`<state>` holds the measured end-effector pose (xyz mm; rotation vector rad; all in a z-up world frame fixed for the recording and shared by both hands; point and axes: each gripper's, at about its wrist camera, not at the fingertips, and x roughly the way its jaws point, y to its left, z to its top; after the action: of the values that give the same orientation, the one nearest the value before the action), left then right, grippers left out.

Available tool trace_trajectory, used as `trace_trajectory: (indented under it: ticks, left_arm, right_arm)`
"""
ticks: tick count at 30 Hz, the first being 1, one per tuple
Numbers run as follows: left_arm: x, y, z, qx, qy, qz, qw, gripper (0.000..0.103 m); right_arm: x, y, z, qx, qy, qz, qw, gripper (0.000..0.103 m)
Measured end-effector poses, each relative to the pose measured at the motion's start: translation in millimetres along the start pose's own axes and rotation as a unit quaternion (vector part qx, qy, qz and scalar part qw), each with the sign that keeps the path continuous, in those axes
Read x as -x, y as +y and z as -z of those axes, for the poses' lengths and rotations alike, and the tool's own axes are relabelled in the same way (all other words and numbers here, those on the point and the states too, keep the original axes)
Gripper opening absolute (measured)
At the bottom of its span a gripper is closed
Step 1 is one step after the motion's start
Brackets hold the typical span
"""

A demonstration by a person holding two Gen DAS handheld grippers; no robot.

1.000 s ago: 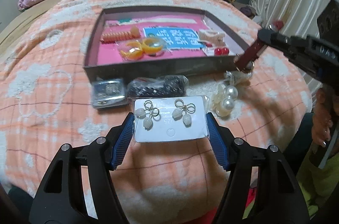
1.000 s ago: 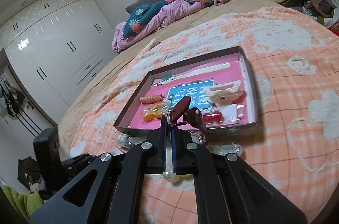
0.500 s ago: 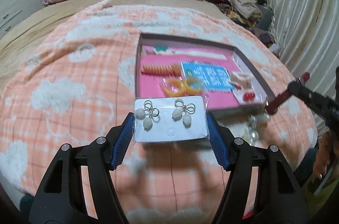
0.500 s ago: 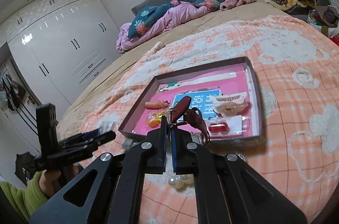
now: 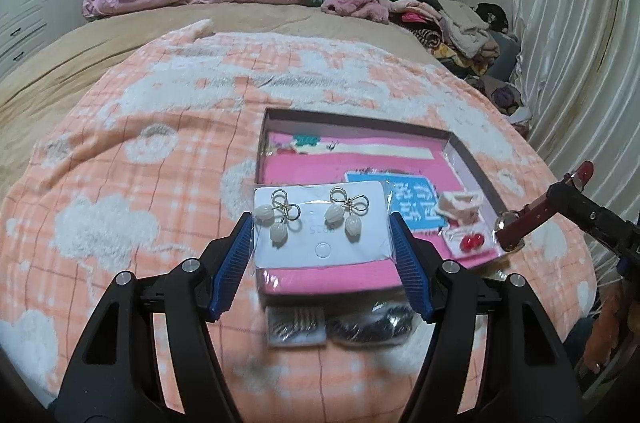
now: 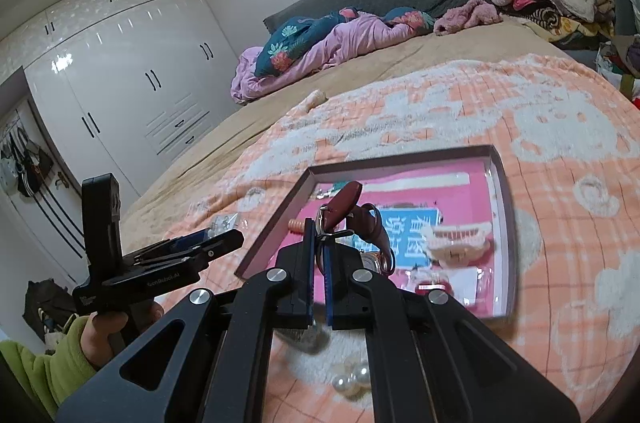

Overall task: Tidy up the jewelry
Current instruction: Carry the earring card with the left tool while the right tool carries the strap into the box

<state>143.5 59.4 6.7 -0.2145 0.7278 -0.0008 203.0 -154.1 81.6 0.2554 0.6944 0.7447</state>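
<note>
Bed with orange-white plaid blanket [image 5: 168,151] carries everything. Landmark: the shallow box [image 5: 466,159] with pink lining, sitting mid-blanket. Inside box: blue card [image 5: 416,199], cream hair claw [image 5: 460,209] beside it, red beads [image 5: 471,243] in a clear packet at the near right corner. Outside box, against its near wall: two small bagged items, blurred. Loose pearls [image 6: 354,381] on blanket near that same wall.

Left hand-held gripper [image 5: 322,243]: partly spread, pads clamped on both side edges of the white earring card [image 5: 320,227] (two bow-and-pearl earrings), held in the air over the box's near edge.

Right hand-held gripper [image 6: 318,263]: closed tight on the dark red watch [image 6: 340,209] strap, watch raised over the box's near right corner.
</note>
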Motion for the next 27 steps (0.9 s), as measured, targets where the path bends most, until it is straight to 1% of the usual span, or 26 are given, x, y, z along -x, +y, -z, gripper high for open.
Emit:
trace_trajectory:
  ticks: [8, 15, 19, 23, 27]
  left_arm:
    - [-10, -7, -11, -0.001, -0.004, 0.009, 1.0000, 0.059]
    - [-31, -4, -17, 0.019, 0.013, 0.018, 0.9996, 0.059]
    - [-43, -4, -15, 0.020, 0.021, 0.021, 0.9994, 0.059]
    - [-55, -9, -11, 0.000, 0.028, 0.017, 0.9995, 0.059]
    - [-59, -11, -6, -0.020, 0.033, 0.021, 0.9990, 0.059]
  right_arm:
    - [-15, -3, -19, 0.002, 0.001, 0.004, 1.000, 0.003]
    - [-32, -6, -31, -0.001, 0.006, 0.007, 1.000, 0.003]
    - [-43, -9, -34, -0.006, 0.013, 0.010, 1.000, 0.003]
    - [-55, -11, -32, -0.010, 0.024, 0.019, 0.999, 0.003]
    - [-68, -15, -29, -0.021, 0.036, 0.024, 0.999, 0.003]
